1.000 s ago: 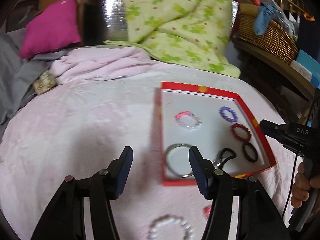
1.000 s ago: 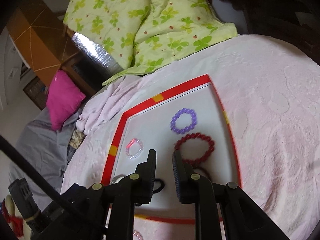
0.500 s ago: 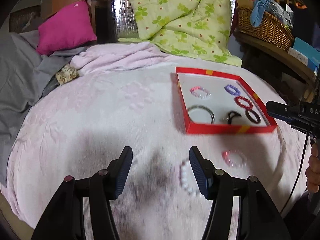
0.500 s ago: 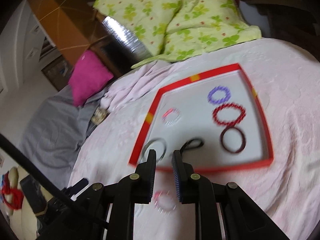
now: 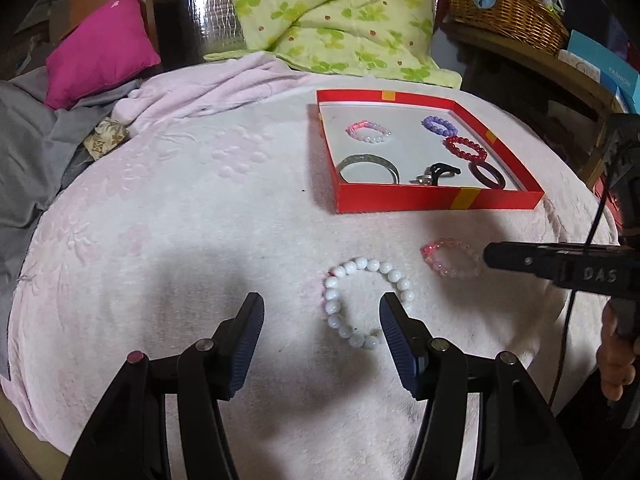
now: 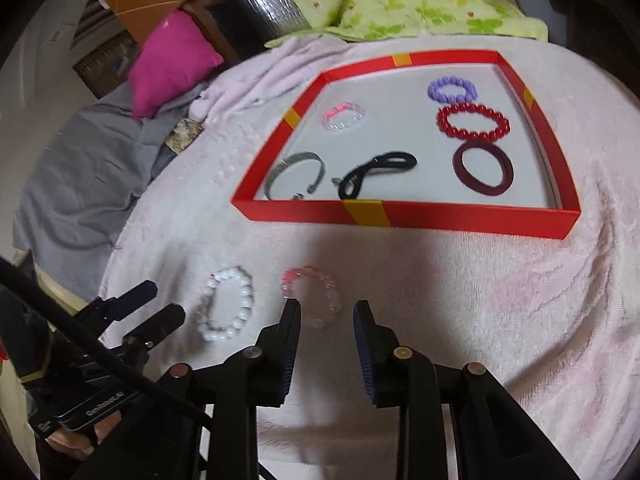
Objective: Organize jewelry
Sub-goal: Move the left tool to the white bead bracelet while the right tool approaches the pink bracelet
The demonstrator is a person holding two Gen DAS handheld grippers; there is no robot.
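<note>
A red tray (image 5: 436, 201) (image 6: 404, 216) on the pink blanket holds several bracelets: purple (image 6: 452, 89), red beaded (image 6: 473, 121), dark maroon bangle (image 6: 483, 170), silver bangle (image 6: 298, 174), black cord (image 6: 378, 170), clear-pink (image 6: 344, 115). Outside it, in front, lie a white bead bracelet (image 5: 366, 304) (image 6: 228, 307) and a pale pink bead bracelet (image 5: 450, 258) (image 6: 314, 294). My left gripper (image 5: 322, 328) is open and empty, its right finger beside the white bracelet. My right gripper (image 6: 326, 328) is open and empty just behind the pink bracelet.
A green floral quilt (image 5: 340, 16) and magenta pillow (image 5: 100, 48) lie at the back. Grey cloth (image 5: 24, 152) hangs at the left. A wicker basket (image 5: 504, 4) stands on a shelf at the right. The blanket's edge drops off close in front.
Both grippers have pulled back from over the tray toward the near edge. The right gripper has opened from nearly shut. The two loose bracelets have come into view.
</note>
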